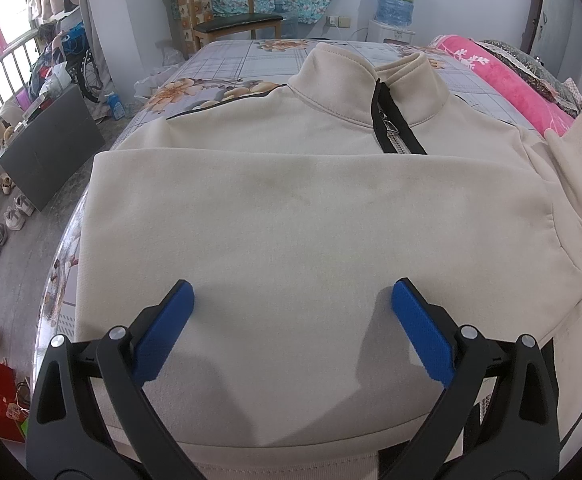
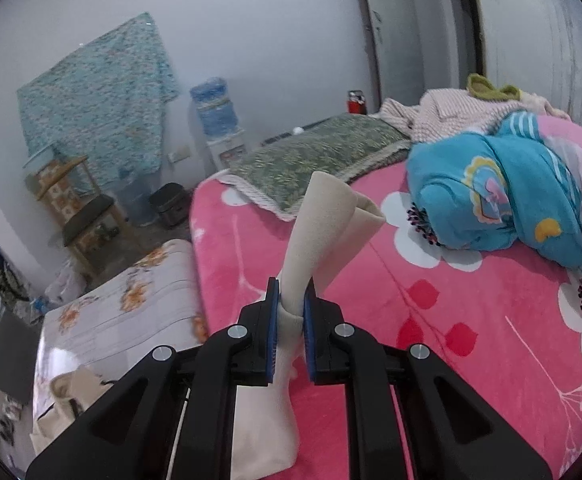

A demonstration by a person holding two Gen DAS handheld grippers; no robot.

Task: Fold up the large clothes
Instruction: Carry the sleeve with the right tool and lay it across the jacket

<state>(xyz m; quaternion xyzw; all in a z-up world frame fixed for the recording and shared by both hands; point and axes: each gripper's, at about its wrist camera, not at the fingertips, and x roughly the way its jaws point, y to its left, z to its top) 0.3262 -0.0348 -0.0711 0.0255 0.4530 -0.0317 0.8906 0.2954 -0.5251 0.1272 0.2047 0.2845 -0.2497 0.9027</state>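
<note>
So the bed with the grey floral-print sheet (image 1: pixel 227 68) fills most of the left wrist view, and the big cream fleece sweatshirt with a black half-zip collar (image 1: pixel 291 208) is spread across it, taking up the whole middle of the frame. Its lower part is folded up over the chest, the fold edge running across just under the zipper (image 1: pixel 395 130), collar pointing to the top of the frame. At the right edge one cream sleeve (image 2: pixel 323 220) rises off the bed. In the right wrist view that sleeve stands up in the centre over a pink plush flower-pattern blanket (image 2: pixel 451 320), with a rolled blue patterned quilt (image 2: pixel 499 204) at upper right and a green leafy pillow (image 2: pixel 323 152) behind. The left gripper (image 1: pixel 291 296) hovers low over the folded body, jaws spread wide with nothing between them. The right gripper (image 2: pixel 291 300) has its jaws pinched tight on the sleeve.
</note>
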